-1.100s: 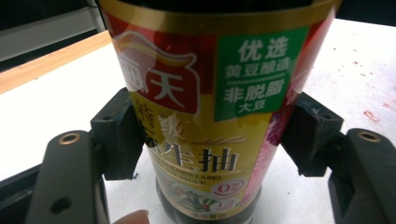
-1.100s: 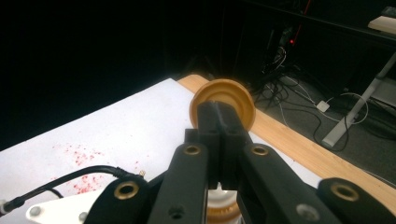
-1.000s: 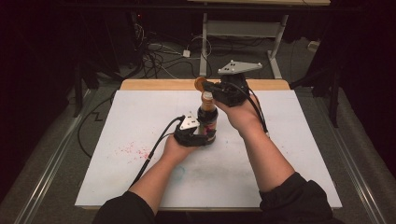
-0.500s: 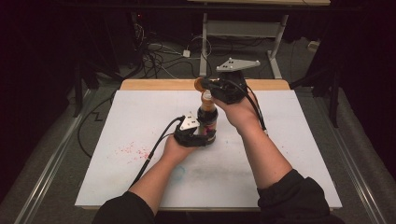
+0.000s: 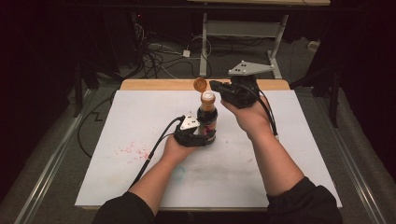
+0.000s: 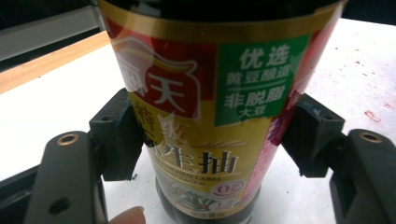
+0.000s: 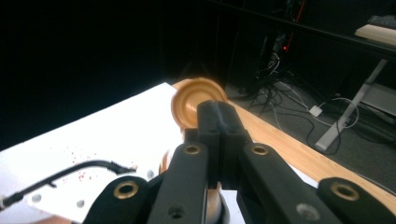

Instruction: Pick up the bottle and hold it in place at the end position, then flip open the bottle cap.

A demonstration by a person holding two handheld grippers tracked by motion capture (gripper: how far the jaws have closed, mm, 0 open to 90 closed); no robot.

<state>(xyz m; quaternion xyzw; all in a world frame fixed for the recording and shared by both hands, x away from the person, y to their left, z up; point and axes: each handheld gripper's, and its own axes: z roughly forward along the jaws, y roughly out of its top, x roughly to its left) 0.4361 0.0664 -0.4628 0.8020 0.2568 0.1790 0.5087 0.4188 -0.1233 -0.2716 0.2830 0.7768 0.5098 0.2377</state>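
A dark soy sauce bottle (image 5: 207, 119) with a red, gold and green label (image 6: 210, 116) stands upright on the white mat (image 5: 116, 121). My left gripper (image 5: 205, 136) is shut on its lower body, one pad (image 6: 116, 135) pressed on each side. The bottle's orange flip lid (image 5: 200, 84) stands open above the orange neck (image 5: 208, 98). My right gripper (image 5: 213, 86) is held level just right of the lid, jaws shut together. In the right gripper view its tips (image 7: 218, 112) overlap the lid's (image 7: 191, 100) rim. Whether they pinch it I cannot tell.
Red stains (image 5: 133, 150) mark the mat to the left of the bottle. The left gripper's cable (image 5: 154, 149) trails toward the near edge. A wooden table edge (image 5: 154, 84) runs behind the mat, with desk legs (image 5: 204, 46) and floor cables beyond.
The right gripper has shifted slightly at the lid. Bottle, open lid and left gripper are where they were.
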